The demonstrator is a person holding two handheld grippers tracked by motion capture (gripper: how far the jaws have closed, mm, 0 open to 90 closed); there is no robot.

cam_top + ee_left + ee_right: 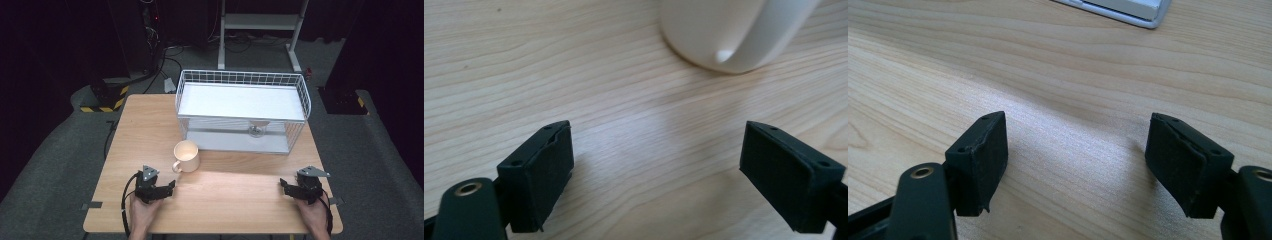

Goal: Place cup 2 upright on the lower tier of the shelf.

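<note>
both tongs, left gripper and right gripper, rest spread and holding nothing on the table; a cream mug stands empty just beyond the left one, and the wire basket shelters a small glass. left gripper view: mug ahead, jaws apart. right gripper view: jaws apart over bare wood.

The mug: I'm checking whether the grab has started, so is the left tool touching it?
Apart. The left gripper view shows bare table between the open left tool and the mug.
</note>
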